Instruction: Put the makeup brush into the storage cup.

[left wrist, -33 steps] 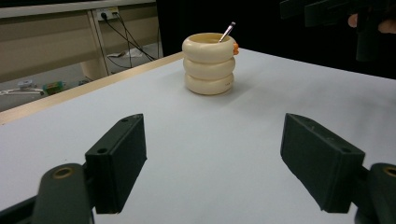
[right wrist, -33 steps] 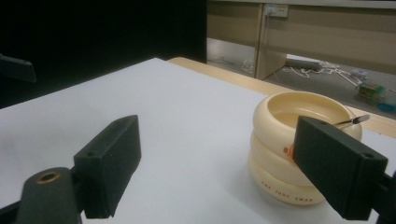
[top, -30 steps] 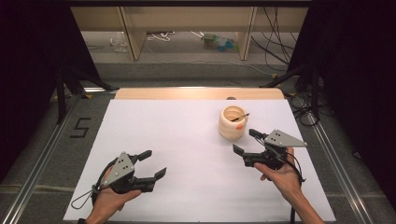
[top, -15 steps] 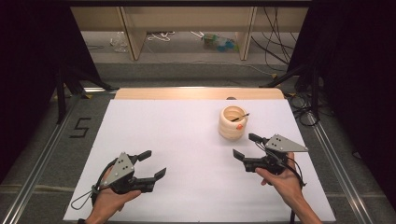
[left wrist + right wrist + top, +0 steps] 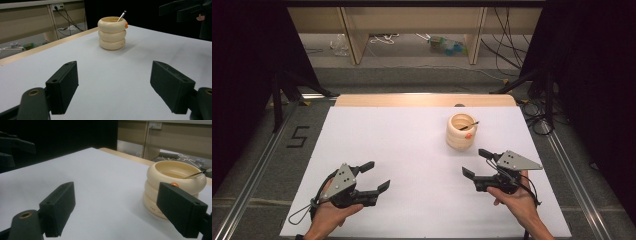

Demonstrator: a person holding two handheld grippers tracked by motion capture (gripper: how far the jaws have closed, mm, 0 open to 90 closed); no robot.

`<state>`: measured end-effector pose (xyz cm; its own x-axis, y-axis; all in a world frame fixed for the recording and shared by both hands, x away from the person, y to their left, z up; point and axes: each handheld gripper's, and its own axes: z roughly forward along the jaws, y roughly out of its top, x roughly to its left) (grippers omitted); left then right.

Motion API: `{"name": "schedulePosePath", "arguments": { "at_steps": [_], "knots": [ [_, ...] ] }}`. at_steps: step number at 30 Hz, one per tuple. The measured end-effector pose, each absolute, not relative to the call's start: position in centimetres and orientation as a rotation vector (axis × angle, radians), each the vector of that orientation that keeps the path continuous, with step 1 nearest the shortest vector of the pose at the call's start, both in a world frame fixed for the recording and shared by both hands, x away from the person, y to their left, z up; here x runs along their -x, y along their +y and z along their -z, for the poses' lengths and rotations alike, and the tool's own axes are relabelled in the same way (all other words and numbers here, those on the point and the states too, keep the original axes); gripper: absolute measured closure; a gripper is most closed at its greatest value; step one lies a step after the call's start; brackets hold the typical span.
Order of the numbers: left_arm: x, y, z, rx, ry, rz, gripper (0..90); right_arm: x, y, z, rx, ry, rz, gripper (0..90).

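Cream ribbed cup (image 5: 461, 131) sits right of centre on the white desk (image 5: 412, 150) in the high view, toward the far edge, with a thin dark stick (image 5: 469, 124) leaning out over its rim and a small orange bit (image 5: 467, 134) showing on its near-right side. Down at the near left, the left gripper (image 5: 375, 176) rests low over the desk in the person's left hand (image 5: 329, 215), fingers spread wide and released, nothing between them, its cable looping off to the left. Over on the right, the right gripper (image 5: 477, 162) is in the right hand (image 5: 517, 200), grey three-cornered plate on top, fingers also apart and empty, sitting just near-side of the cup but clear of it.

Left gripper view now: both black fingers (image 5: 62, 87) rise from the bottom, wide apart, bare white desk between them. The cup (image 5: 111, 33) stands well ahead, three stacked rings, upright, the stick (image 5: 121, 16) poking up at its right rim. The other gripper (image 5: 186, 11) hangs dark at the top right.

Right gripper view: fingers (image 5: 58, 208) open wide again, gripping nothing. The cup (image 5: 172, 187) is near on the right, partly behind the right-hand finger, the orange bit (image 5: 174, 184) peeking just above that finger and the stick (image 5: 197, 173) lying across the rim. The left gripper (image 5: 13, 148) is a dark shape at far left.
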<state>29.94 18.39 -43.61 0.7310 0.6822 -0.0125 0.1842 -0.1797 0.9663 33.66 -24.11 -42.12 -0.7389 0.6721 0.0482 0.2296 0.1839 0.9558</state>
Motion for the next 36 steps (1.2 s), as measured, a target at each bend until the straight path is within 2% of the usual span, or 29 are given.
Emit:
{"name": "schedulePosePath", "arguments": {
  "at_steps": [16,36],
  "knots": [
    [-29.9,18.4,43.6,-1.731,0.688,-0.515,22.7,-32.3,-24.3,42.4,-0.835,2.091,-1.589,16.7],
    [-29.9,18.4,43.6,-1.731,0.688,-0.515,22.7,-32.3,-24.3,42.6,-0.831,2.091,-1.586,16.7]
  ]
}}
